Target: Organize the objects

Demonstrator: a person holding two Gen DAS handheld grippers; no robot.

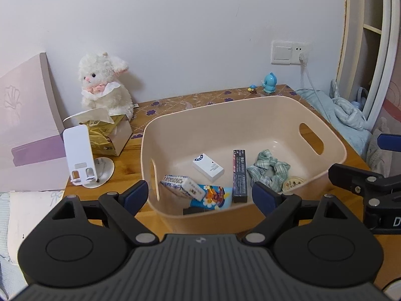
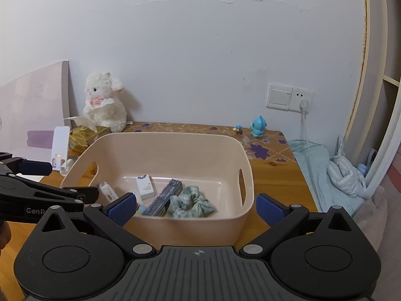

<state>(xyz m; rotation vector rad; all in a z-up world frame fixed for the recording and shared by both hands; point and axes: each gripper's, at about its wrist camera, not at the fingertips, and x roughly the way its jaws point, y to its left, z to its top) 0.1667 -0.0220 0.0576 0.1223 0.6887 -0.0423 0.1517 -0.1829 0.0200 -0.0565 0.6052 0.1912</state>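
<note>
A beige plastic bin (image 1: 250, 115) (image 2: 175, 148) stands on the wooden table. It holds a white box (image 1: 208, 167), a dark long box (image 1: 239, 175) (image 2: 164, 198), a green checked scrunchie (image 1: 270, 169) (image 2: 191, 202), a blue-white packet (image 1: 181, 184), a colourful packet (image 1: 211, 197) and a round tin (image 1: 293, 183). My left gripper (image 1: 200, 198) is open and empty above the bin's near rim. My right gripper (image 2: 196, 209) is open and empty at the bin's near side.
A white plush lamb (image 1: 106, 82) sits at the back left by a gold tissue box (image 1: 107, 135) and a white phone stand (image 1: 80, 155). A blue toy figure (image 1: 270, 82) stands at the back right. Blue bedding (image 2: 333, 173) lies off the table's right edge.
</note>
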